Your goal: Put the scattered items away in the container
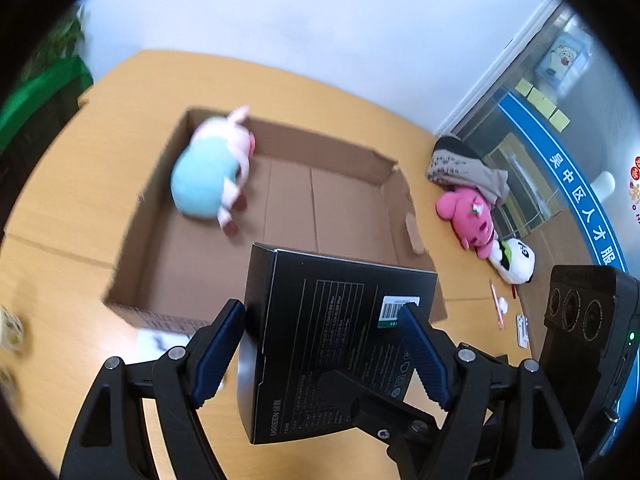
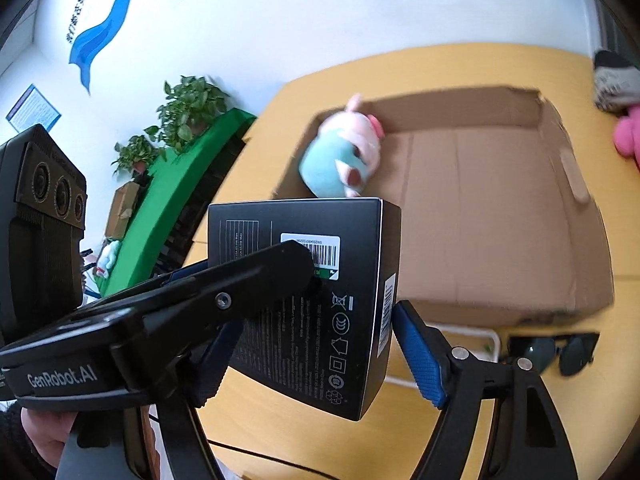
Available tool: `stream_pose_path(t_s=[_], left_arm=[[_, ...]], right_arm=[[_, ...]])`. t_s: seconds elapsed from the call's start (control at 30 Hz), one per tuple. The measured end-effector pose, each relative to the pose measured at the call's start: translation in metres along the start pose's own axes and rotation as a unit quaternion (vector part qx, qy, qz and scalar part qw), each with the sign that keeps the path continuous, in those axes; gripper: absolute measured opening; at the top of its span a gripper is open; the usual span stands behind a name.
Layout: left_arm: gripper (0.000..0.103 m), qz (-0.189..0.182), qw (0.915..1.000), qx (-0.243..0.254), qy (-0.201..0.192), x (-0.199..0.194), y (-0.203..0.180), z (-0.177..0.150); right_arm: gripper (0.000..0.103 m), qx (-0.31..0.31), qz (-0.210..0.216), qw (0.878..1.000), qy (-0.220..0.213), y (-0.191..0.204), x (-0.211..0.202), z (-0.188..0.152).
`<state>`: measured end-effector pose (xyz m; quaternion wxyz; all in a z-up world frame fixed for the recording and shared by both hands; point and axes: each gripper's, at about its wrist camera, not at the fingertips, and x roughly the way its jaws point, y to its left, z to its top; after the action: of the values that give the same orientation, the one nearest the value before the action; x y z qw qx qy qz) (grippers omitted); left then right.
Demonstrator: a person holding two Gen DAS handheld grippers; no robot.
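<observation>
Filling most of both views, a yellow wooden table (image 1: 360,92) against a white wall. At its middle, a wide, shallow cardboard box (image 1: 320,140), top open, brown floor mostly bare. Off the table beyond the cardboard box's left side, a bright green ledge (image 2: 168,196) with leafy potted plants (image 2: 188,108). Just in front of the cardboard box's near wall and raised clear of the table, a black carton (image 1: 320,340) with white print and a barcode label, tilted, gripped from both sides at once. Left claw (image 1: 322,308) set fairly wide and closed on the black carton, one blue pad at its left edge, the other lying on the barcode face. Right claw (image 2: 316,320) likewise wide and clamped on the same black carton, one pad pressed to its narrow right side, the other hidden behind the left claw. Inside the cardboard box, in its far left corner, a plush pig (image 1: 208,176) in a pale blue dress, lying on its side. On the table to the right of the cardboard box, a crumpled grey-beige cloth (image 1: 460,164), a pink plush (image 1: 468,216) touching it, then a white plush (image 1: 516,264) with black and green markings. In front of the cardboard box's near right corner, dark sunglasses (image 2: 556,352); near the white plush, a thin orange pen (image 1: 496,300).
</observation>
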<state>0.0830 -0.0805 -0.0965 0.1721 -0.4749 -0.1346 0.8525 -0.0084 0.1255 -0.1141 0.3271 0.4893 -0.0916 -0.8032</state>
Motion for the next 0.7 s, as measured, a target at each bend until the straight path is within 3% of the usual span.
stream_pose_path(t_s=[0.17, 0.33, 0.47, 0.7], left_arm=[[0.078, 0.002, 0.9997, 0.015, -0.022, -0.009, -0.012, 0.024], [0.077, 0.004, 0.9991, 0.023, -0.035, 0.023, -0.015, 0.021], [0.076, -0.014, 0.9989, 0.016, -0.041, 0.050, -0.022, 0.027], [0.076, -0.043, 0.9977, 0.025, -0.047, 0.043, -0.044, 0.065]], right_arm=[[0.081, 0.004, 0.007, 1.000, -0.013, 0.004, -0.012, 0.024], [0.081, -0.004, 0.012, 0.999, -0.029, -0.025, 0.000, 0.024], [0.081, -0.004, -0.002, 0.999, -0.039, -0.050, 0.007, 0.028], [0.081, -0.024, -0.031, 0.999, -0.034, -0.053, -0.021, 0.072]])
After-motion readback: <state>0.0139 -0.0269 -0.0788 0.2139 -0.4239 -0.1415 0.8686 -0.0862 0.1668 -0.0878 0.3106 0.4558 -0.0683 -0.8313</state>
